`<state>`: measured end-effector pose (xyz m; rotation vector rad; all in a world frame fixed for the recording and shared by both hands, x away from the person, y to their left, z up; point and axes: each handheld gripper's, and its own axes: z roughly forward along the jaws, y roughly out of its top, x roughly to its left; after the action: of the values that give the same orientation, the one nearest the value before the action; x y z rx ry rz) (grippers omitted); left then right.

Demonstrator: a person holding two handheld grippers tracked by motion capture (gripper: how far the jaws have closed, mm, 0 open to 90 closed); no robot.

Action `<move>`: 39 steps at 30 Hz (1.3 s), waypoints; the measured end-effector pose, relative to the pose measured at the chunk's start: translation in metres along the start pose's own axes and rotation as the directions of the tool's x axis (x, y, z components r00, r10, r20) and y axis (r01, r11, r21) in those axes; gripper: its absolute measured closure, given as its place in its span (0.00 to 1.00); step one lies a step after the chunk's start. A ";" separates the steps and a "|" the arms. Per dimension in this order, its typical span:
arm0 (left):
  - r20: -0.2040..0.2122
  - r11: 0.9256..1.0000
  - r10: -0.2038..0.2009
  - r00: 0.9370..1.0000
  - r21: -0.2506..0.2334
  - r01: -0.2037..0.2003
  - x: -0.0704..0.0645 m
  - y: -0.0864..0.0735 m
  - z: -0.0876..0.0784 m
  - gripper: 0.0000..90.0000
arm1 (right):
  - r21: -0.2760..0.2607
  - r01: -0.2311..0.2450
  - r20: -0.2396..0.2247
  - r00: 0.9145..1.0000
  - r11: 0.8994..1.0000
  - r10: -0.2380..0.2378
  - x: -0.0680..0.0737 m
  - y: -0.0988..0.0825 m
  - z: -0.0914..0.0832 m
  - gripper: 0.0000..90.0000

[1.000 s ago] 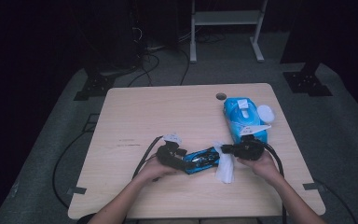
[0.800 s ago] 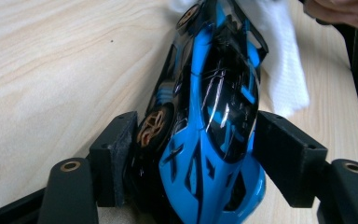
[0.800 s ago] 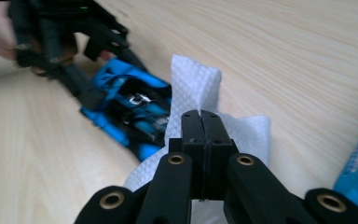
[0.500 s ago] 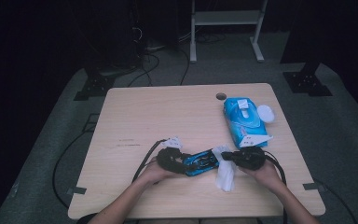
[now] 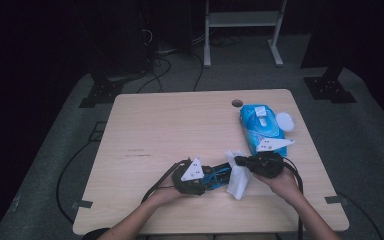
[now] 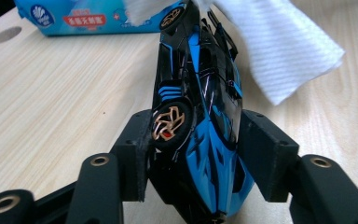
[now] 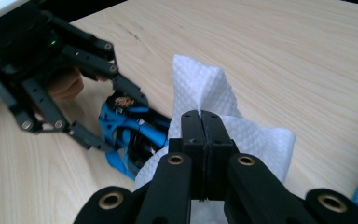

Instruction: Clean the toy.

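Two grippers are meeting low in the frame: the left gripper (image 6: 193, 154), jaws just closing, is clamping the blue toy car (image 6: 200, 116); the right gripper (image 7: 200, 121) is pinching a white wipe (image 7: 205, 88) against it.

Wooden surface (image 5: 180, 130) evenly lit from above, surroundings falling to near black. Soft shadows; glossy highlights on the toy car (image 6: 205, 116) between sharp fingers (image 6: 265, 154). High view slightly soft.

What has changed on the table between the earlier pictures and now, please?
The left gripper has just been closing and now clamps the blue toy car, tipped on its side. The right gripper, shut on the white wipe, has brought it against the car's far end. The wipes pack and table stayed put.
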<state>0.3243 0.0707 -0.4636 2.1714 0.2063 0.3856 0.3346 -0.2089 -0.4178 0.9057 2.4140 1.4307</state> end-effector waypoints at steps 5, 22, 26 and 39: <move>0.027 1.000 0.027 0.999 0.014 -0.028 -0.006 0.000 -0.001 0.58 | 0.053 0.000 0.008 1.000 0.999 -0.001 0.004 -0.002 0.011 0.99; 0.045 0.997 -0.073 0.996 0.005 0.072 0.012 -0.002 0.003 0.73 | 0.028 0.002 0.018 1.000 1.000 -0.002 0.011 0.002 0.008 0.99; 0.018 0.996 -0.089 0.996 -0.002 0.089 0.025 -0.007 0.001 0.74 | 0.005 0.014 -0.009 1.000 1.000 -0.014 0.020 0.019 0.025 0.99; 0.044 0.991 -0.132 0.990 -0.025 0.133 0.032 -0.014 -0.001 0.71 | 0.047 0.118 0.018 0.993 0.992 -0.119 0.036 0.031 0.062 0.75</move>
<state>0.3538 0.0891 -0.4685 2.1225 0.3175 0.2651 0.3468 -0.1317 -0.4184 0.7679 2.4498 1.3232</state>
